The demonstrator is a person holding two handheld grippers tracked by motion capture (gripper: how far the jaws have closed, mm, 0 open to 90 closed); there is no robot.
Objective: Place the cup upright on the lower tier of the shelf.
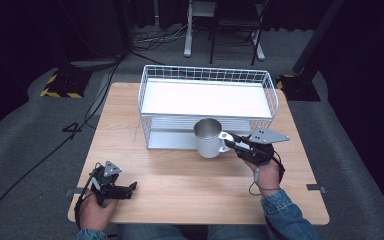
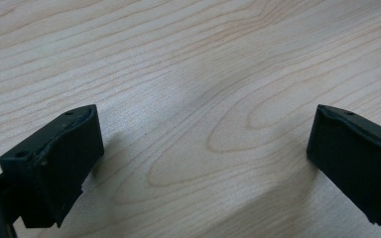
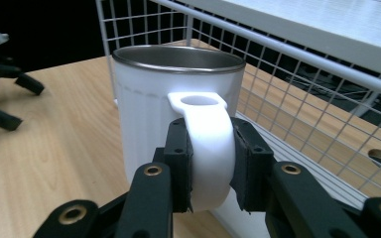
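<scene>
right gripper (image 3: 211,171): my fingers were clamped on the mug (image 1: 209,138) handle
left gripper (image 2: 198,158): fingers wide apart, nothing held, at 7 o'clock
mug: desk centre, wire basket (image 1: 152,85) at 12
progress: grabbed, not yet placed, I guess

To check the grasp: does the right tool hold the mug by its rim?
No, the right tool is shut on the mug's white handle.

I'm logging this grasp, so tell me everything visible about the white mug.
The white mug stands upright in front of the wire basket on the wooden table. Its outside is white, its rim and inside look like bare metal. The right tongs are shut on its white loop handle, jaws on either side.
</scene>
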